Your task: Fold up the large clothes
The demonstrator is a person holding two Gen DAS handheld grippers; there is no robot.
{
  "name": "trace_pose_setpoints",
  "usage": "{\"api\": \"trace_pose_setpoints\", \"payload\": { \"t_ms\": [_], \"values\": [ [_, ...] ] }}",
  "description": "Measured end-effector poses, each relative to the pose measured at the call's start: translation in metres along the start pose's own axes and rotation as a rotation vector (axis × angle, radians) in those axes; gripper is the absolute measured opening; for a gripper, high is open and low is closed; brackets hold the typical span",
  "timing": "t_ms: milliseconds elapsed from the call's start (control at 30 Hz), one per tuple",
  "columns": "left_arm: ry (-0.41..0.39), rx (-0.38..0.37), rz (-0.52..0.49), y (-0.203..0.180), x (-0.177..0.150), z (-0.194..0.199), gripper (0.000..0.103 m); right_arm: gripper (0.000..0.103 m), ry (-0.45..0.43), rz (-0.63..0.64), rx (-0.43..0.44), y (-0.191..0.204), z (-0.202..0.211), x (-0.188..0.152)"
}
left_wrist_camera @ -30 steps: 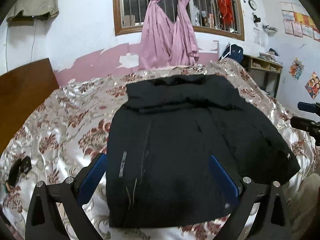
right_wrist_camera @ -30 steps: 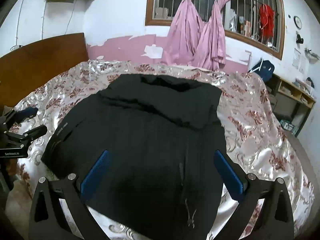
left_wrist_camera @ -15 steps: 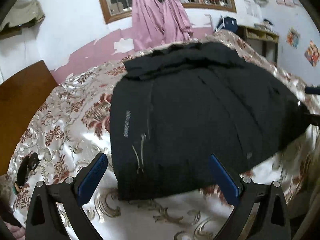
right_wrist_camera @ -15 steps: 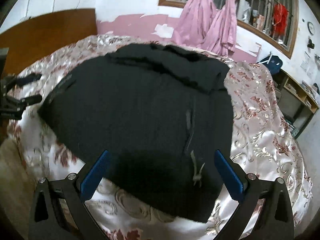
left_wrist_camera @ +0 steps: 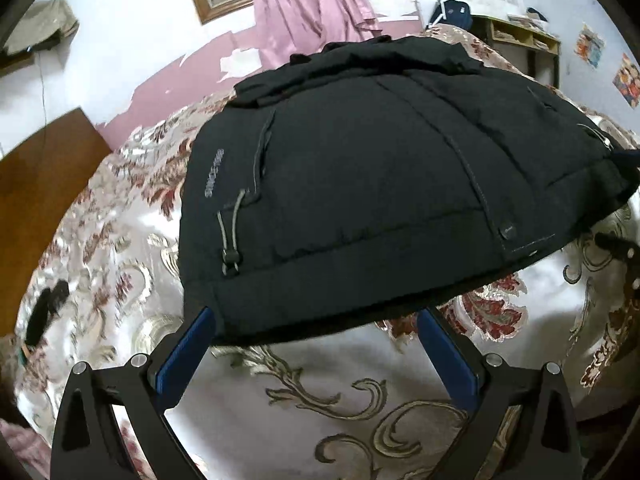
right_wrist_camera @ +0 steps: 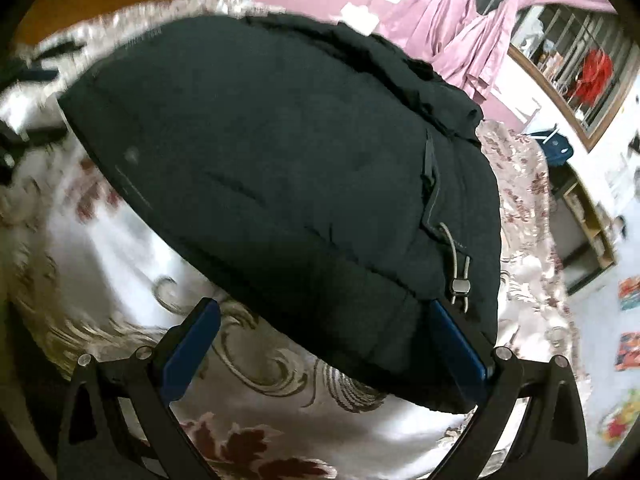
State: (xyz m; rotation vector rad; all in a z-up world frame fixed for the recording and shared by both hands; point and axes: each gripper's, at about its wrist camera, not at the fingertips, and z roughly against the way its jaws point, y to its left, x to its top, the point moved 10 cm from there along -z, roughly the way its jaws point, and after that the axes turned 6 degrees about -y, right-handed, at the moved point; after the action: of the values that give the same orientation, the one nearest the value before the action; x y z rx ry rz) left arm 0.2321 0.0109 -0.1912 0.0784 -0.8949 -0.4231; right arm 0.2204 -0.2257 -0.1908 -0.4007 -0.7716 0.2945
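Observation:
A large black padded jacket lies spread flat on the floral bedspread, hem toward me, hood at the far end. My left gripper is open just short of the hem near its left corner, holding nothing. In the right wrist view the jacket fills the middle. My right gripper is open at the hem's right corner, with the hem lying between its blue fingers. A drawcord toggle hangs just above that finger. The right gripper's black frame shows at the right edge of the left view.
A wooden headboard stands at the left. A black strap-like item lies on the bedspread left of the jacket. Pink curtains hang at the barred window behind. A wooden shelf unit stands right of the bed.
Both grippers have dropped lower and pulled back toward the jacket's hem. The hem now sits at the fingertips instead of under the fingers. Both stay open.

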Motion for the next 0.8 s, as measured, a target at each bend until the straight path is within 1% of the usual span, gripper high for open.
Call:
{"api": "trace_pose_setpoints", "payload": {
  "t_ms": [33,100,133,167,200,300,367,467,667,767,800],
  "values": [
    [0.003,0.003,0.010,0.000,-0.003,-0.001,0.102,0.101,0.000,0.020,-0.020,0.003,0.000,0.001],
    [0.002,0.016,0.030,0.000,-0.008,-0.003,0.102,0.101,0.000,0.082,-0.092,0.008,-0.002,-0.002],
    [0.000,0.023,0.043,0.001,-0.011,-0.003,0.102,0.101,-0.007,0.110,-0.143,0.008,-0.002,-0.003],
    [-0.004,0.031,0.052,0.002,-0.012,-0.003,0.102,0.101,-0.015,0.121,-0.174,0.006,-0.001,-0.001],
    [-0.008,0.045,0.063,0.003,-0.014,-0.003,0.102,0.101,-0.040,0.118,-0.216,0.004,0.002,0.001],
    [-0.011,0.062,0.084,0.005,-0.015,-0.004,0.102,0.101,-0.101,0.066,-0.254,-0.004,0.011,0.010],
    [-0.018,0.056,0.092,0.004,-0.015,-0.004,0.102,0.101,-0.143,0.039,-0.265,-0.007,0.018,0.015],
    [-0.029,0.073,0.077,0.002,-0.015,-0.001,0.102,0.101,-0.198,0.001,-0.270,-0.008,0.026,0.018],
    [-0.101,0.153,-0.011,-0.005,-0.007,0.008,0.102,0.101,-0.285,-0.167,-0.196,-0.022,0.039,0.019],
    [-0.134,0.200,-0.069,-0.010,-0.005,0.008,0.102,0.101,-0.316,-0.190,-0.192,-0.039,0.034,0.021],
    [-0.137,0.211,-0.079,-0.011,-0.004,0.007,0.102,0.101,-0.329,-0.189,-0.194,-0.038,0.036,0.023]
  ]
}}
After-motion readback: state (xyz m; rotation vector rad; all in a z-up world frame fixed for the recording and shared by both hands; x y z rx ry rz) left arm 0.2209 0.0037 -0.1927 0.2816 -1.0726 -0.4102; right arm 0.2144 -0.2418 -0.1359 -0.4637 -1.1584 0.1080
